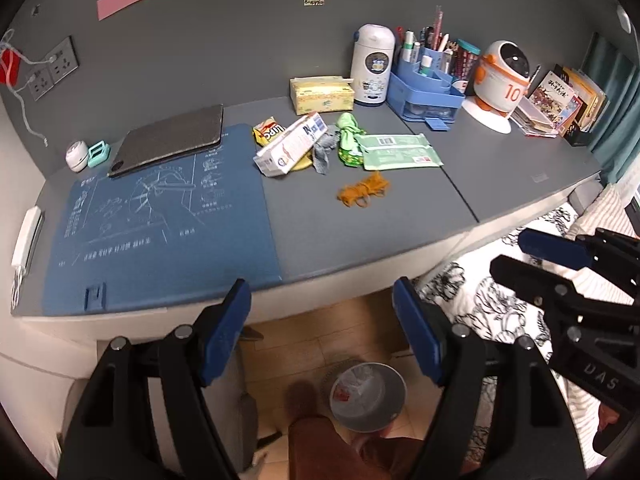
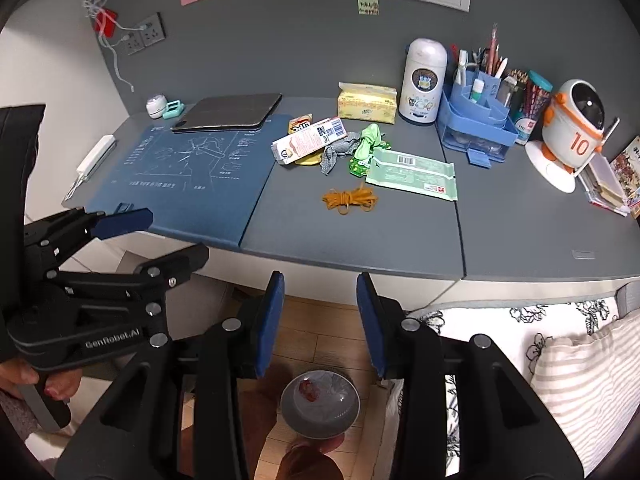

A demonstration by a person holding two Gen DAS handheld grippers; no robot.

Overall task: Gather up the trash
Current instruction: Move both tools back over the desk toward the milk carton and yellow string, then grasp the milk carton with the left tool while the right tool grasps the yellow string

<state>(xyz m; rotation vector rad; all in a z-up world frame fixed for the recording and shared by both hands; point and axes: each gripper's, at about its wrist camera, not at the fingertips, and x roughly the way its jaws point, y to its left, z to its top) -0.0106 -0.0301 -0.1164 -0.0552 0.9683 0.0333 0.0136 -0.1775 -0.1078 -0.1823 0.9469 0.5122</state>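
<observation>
Several trash items remained on the desk [image 2: 360, 248]: carton [image 2: 308, 140], green wrapper [image 2: 412, 174], rubber bands [image 2: 350, 199]. Bin [image 2: 320, 404] below held little. Left gripper [image 1: 322, 332] and right gripper [image 2: 320, 324] both stood spread, empty.

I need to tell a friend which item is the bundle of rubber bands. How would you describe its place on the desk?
On the grey desk, find the cluster of trash in the middle, right of the blue mat. The rubber bands lie alone in front of that cluster, nearer the desk edge, just below the green wrapper. They are the only orange, tangled loops there.
</observation>
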